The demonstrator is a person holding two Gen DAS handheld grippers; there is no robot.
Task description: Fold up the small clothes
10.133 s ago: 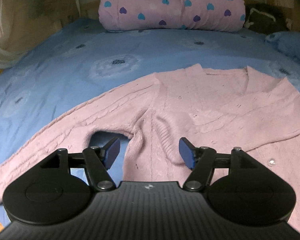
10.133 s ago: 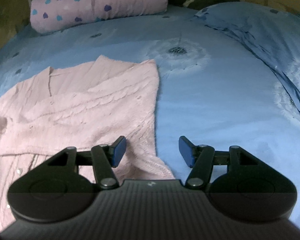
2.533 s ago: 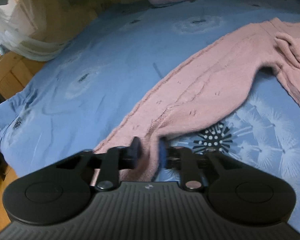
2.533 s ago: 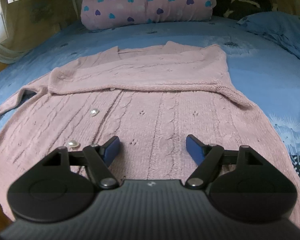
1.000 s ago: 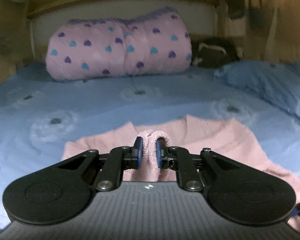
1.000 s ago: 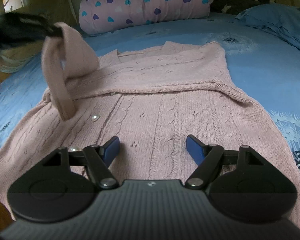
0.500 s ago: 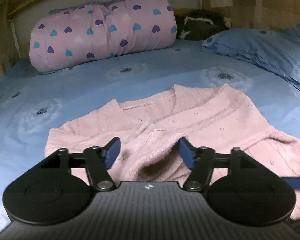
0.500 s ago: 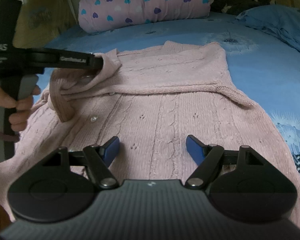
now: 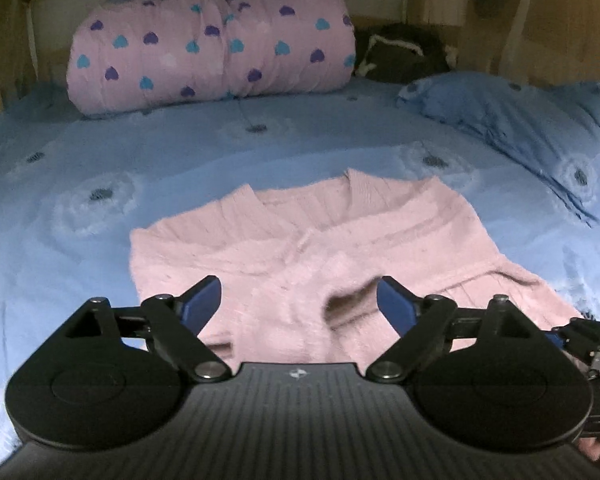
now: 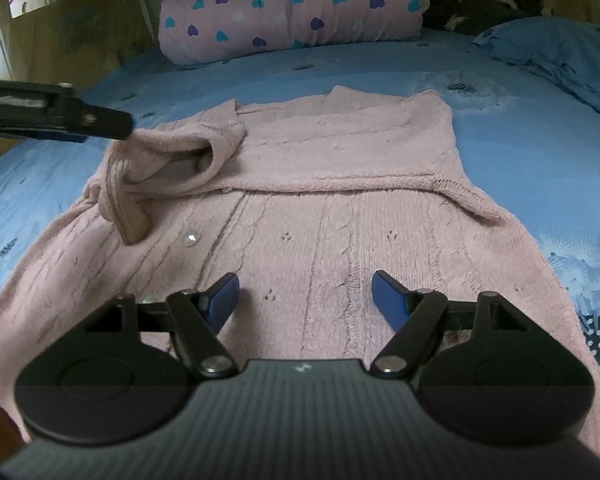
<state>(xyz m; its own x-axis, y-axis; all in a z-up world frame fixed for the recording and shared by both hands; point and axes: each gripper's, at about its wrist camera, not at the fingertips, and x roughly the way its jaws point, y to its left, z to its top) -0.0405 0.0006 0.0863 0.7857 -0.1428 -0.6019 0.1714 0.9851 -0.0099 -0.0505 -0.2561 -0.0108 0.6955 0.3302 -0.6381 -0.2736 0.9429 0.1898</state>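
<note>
A blue bedsheet with pale dandelion prints fills everything ahead of both tools. At its far end, well beyond the fingers, lies a rolled pink quilt dotted with hearts, and a blue pillow sits ahead and to the right of the left gripper.

The pink knit cardigan lies flat on the sheet with its collar pointing away from the tools. Its hem runs under the right gripper, which hovers just above the knit with its jaws wide and nothing between them. One sleeve is already laid straight across the chest, ahead of this tool. The other sleeve sits ahead and to its left, bunched in a loose loop with its ribbed cuff drooping over the front, beside a pearly button.

The left gripper hangs over that bunched sleeve, jaws spread wide and empty, the cuff's hollow showing just ahead between its fingers.

The cable knit looks soft, light and limp; it will likely sag and stretch rather than hold a crease, and its fuzzy surface should grip well. The sleeve probably wants flattening first, pinched at the thicker ribbed cuff. For the body fold, the hem corners near the right tool seem the soundest hold, taking both layers together.
</note>
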